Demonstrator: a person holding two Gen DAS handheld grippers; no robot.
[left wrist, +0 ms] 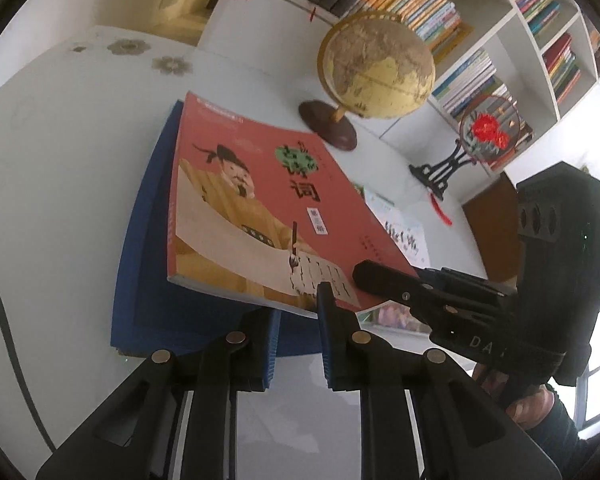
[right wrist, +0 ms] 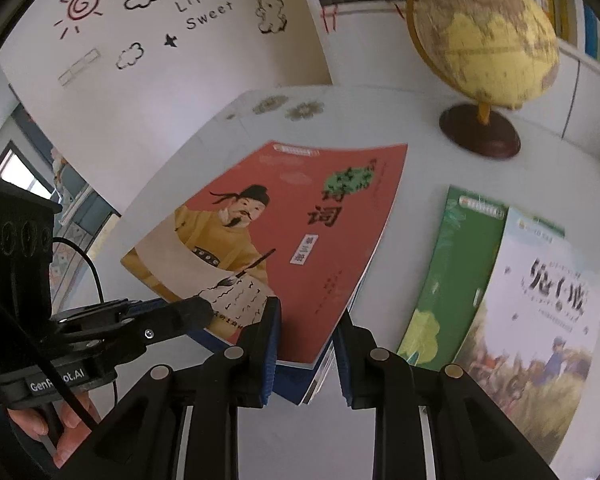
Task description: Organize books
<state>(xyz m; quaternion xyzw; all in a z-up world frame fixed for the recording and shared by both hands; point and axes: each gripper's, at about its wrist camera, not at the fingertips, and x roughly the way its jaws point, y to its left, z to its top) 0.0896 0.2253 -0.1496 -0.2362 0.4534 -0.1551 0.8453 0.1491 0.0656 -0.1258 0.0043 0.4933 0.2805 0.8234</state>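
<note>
White table [right wrist: 188,152], globe [right wrist: 488,36] upper right. Both grippers clamp the red poetry book's [right wrist: 300,240] near edge, right gripper [right wrist: 306,340] bottom centre, left gripper [right wrist: 204,308] lower left. Green book [right wrist: 460,272] and a picture book [right wrist: 540,312] lie at right

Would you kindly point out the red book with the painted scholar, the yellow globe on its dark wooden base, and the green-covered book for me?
Red book with the painted scholar [right wrist: 300,248]: right wrist view, middle of its cover.
Yellow globe [left wrist: 376,66]: left wrist view, on its sphere.
Green-covered book [right wrist: 456,264]: right wrist view, on its bare cover.
</note>
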